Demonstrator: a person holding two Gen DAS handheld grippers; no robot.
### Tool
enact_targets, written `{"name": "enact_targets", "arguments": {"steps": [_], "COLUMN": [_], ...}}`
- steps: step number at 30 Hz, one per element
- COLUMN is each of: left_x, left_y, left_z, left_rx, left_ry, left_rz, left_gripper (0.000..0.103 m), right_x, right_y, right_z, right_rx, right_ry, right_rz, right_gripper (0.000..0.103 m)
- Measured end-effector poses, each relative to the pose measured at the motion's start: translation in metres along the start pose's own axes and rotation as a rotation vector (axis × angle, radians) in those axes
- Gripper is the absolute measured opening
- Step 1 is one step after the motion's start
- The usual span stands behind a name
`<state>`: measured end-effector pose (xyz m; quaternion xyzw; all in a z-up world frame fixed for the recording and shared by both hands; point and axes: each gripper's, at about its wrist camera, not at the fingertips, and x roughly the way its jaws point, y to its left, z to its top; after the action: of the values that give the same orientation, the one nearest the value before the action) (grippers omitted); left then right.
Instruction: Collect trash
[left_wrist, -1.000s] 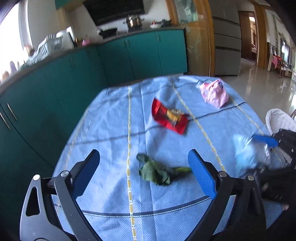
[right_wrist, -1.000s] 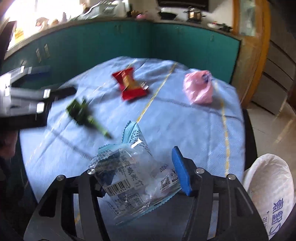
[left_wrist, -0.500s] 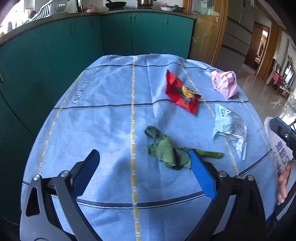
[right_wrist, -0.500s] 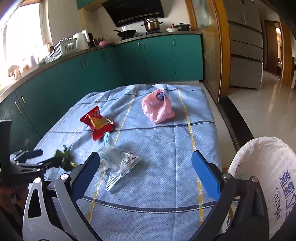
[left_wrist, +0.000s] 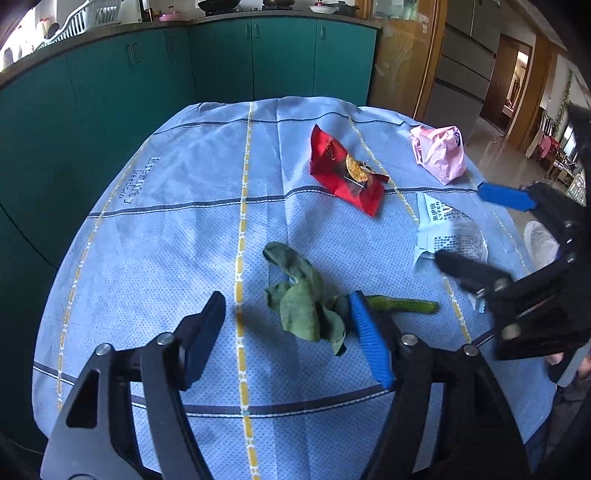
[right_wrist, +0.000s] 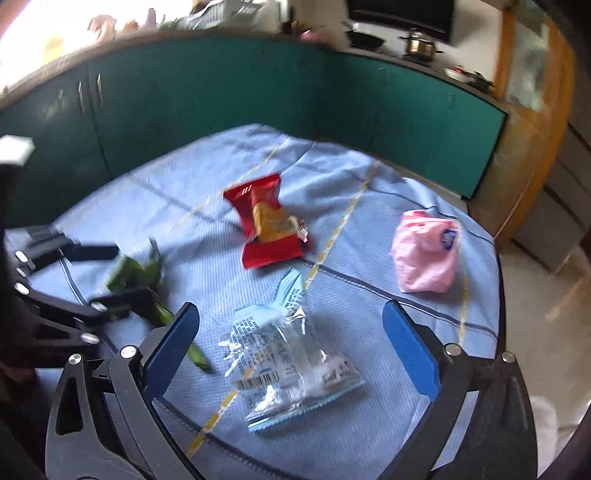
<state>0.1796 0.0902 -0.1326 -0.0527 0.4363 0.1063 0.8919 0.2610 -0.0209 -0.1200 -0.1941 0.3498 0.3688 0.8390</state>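
Wilted leaves (left_wrist: 306, 299) lie btwn closing left jaws; red wrapper (left_wrist: 347, 171), clear wrapper (right_wrist: 291, 354) nearby.

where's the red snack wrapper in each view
Left wrist: red snack wrapper lies upper centre-right on the blue tablecloth, beyond the wilted greens.
Right wrist: it lies centre, slightly left, above the clear wrapper.
Shared landmark: the pink bag, to its right in both views.

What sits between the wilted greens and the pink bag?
The red snack wrapper lies between greens and pink bag, clearest in the left wrist view.
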Motion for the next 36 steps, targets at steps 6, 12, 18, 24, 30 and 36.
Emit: {"name": "enact_targets", "arguments": {"steps": [6,12,18,24,30,36], "left_x": [0.003,0.0,0.0,0.01,0.001,-0.027], "left_y": [-0.002,-0.002,-0.013,-0.026,-0.018,-0.011], "left_z": [0.001,0.0,0.004,0.005,0.006,0.01], "left_rx": [0.007,-0.009,-0.016,-0.018,-0.038,-0.038], "left_ry": [0.003,0.0,-0.011,0.009,0.002,-0.064], "left_rz": [0.01,-0.025,-0.048,-0.073,-0.083,-0.084], "left_gripper": [0.075,0.079,0.076,0.045,0.019,0.018], "right_x": [0.02,0.003,-0.018,-0.03,-0.035,-0.039], "right_y": [0.012,0.011,-0.006,-0.027,-0.032,-0.036], "right_z": [-0.016,-0.025,-0.039,-0.046,-0.045,-0.046], "right_rx": [-0.017,0.056,0.141,0.242,0.264,0.281], "right_ry": [0.073,0.057,0.03,0.001,-0.024,-0.041], "right_rz": [-0.027,0.01,-0.018,-0.039,-0.058,-0.085], "right_gripper": [0.085,0.063,0.063,0.063,0.063,0.063]}}
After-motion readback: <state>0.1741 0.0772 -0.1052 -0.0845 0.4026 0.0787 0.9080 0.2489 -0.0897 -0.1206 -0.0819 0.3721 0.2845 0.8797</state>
